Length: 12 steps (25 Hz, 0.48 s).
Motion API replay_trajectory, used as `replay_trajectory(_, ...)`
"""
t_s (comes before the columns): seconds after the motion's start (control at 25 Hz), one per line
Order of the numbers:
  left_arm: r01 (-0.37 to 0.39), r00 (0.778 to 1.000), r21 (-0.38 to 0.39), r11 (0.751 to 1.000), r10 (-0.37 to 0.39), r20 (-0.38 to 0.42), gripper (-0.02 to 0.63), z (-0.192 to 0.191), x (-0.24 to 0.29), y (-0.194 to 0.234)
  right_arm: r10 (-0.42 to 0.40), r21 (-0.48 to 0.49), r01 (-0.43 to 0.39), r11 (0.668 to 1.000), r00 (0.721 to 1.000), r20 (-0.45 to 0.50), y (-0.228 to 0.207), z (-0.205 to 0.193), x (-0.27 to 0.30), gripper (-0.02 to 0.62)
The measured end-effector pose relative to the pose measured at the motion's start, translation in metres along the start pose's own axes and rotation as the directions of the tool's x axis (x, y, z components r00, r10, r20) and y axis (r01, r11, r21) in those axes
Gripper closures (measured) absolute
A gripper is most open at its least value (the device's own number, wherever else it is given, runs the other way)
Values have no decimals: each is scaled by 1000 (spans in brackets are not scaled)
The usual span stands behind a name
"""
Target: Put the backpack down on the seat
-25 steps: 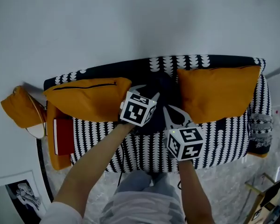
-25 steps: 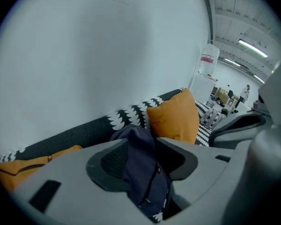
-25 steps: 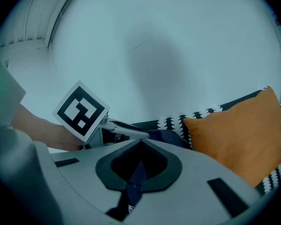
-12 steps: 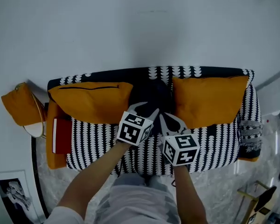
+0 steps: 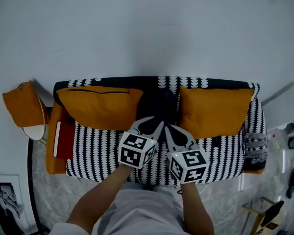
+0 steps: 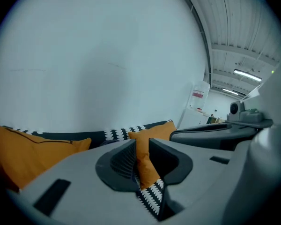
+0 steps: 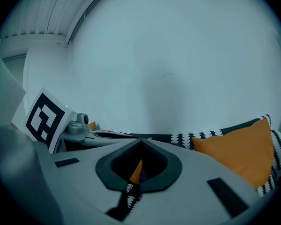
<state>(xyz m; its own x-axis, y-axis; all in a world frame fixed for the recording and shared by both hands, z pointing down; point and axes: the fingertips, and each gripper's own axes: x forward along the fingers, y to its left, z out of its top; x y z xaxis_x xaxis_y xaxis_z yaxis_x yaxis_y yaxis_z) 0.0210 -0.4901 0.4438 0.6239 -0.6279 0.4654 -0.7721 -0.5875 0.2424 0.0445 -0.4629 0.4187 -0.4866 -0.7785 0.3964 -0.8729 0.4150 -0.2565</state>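
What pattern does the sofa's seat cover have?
Black with rows of small white tooth-like shapes. The sofa seat shows it best in the head view.

Patterned sofa [image 5: 102, 150]: backpack [image 5: 157, 103] between orange cushions [image 5: 100, 106].

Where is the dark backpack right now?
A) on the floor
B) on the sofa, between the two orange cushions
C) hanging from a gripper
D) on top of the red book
B: the backpack sits on the sofa, in the gap between one orange cushion and the other orange cushion.
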Motion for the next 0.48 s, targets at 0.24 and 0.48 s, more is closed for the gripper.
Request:
replay_trajectory(0.24,-58,997,-35,998,60,49,566,4,-42,-3,44,-34,-43,999,999,23,30,15,-15,594)
replay_trajectory(0.48,-100,989,-63,993,106,107,601,10,-76,-2,64,-59,-63,996,998,22,55,14,-16,594)
